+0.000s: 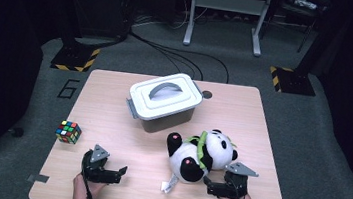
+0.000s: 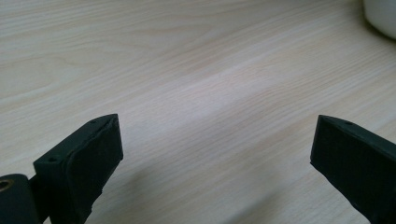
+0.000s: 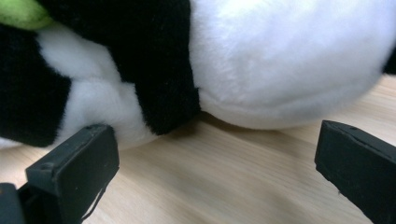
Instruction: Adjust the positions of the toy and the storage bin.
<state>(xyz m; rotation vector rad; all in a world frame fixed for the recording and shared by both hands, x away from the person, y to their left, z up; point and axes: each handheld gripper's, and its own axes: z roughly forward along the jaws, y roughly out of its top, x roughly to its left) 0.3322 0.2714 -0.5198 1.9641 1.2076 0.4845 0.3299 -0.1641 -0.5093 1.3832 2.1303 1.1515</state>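
Your right tongs (image 1: 216,186) rest on the bench (image 1: 113,107) at its near edge, jaws spread wide with nothing between them. In the right gripper view those tongs (image 3: 217,158) face the plush panda (image 3: 243,65) at close range; the left jaw tip sits just beside a white and black patch of fur, though contact cannot be confirmed, and the right jaw stands clear over bare wood.

The plush panda (image 1: 201,155) lies on the bench right of centre, just in front of the lidded white box (image 1: 164,100). Its long axis runs diagonally: the head points toward the far right, the lower body toward the near left. One foot with a pink sole points up toward the box. A green band crosses its middle, and a white tag (image 1: 168,185) trails from its near end.

Your left tongs (image 1: 115,171) sit at the near left, well apart from the panda, jaws likewise wide and holding nothing. In the left gripper view those tongs (image 2: 217,154) look across bare wood.

A colour cube (image 1: 68,131) stands near the left edge.
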